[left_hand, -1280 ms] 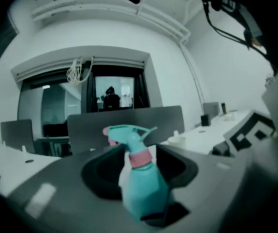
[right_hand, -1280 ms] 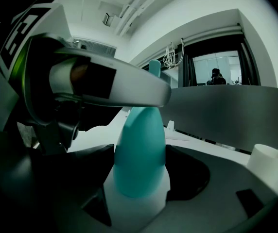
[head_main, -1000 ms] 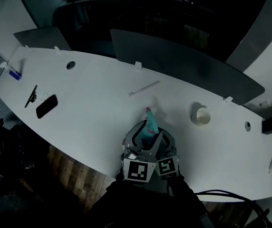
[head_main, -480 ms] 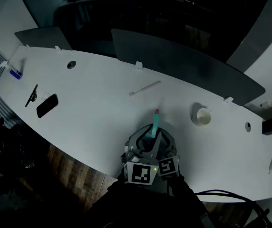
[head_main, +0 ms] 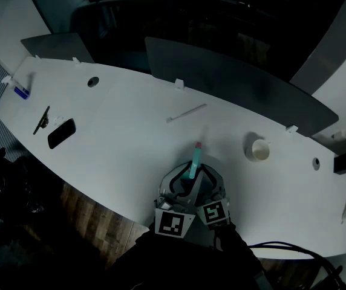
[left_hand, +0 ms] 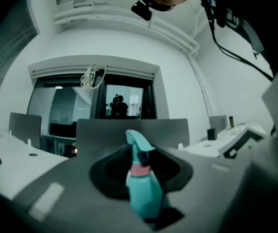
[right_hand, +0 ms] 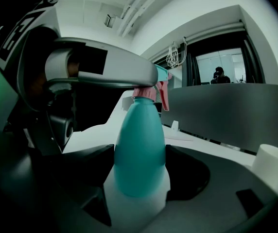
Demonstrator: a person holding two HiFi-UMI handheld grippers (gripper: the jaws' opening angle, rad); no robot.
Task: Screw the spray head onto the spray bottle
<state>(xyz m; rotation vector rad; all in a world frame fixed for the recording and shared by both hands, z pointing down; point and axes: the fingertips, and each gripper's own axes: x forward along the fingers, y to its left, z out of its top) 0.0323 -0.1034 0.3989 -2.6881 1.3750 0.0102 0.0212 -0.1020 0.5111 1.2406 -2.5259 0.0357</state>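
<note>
Teal spray bottle (right_hand: pixel 140 144), rounded body narrowing to the neck, upright, left of the white cup (head_main: pixel 257 149) and nearer the viewer. Teal spray head (left_hand: pixel 137 148) sits on its neck; pink collar (right_hand: pixel 143 93), pink trigger (right_hand: pixel 166 98) on the cup's side.

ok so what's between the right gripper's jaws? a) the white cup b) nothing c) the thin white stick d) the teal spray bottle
d: the right gripper view shows the right gripper with its jaws pressed against both sides of the teal spray bottle, while the white cup stands apart, off to the side.
</note>
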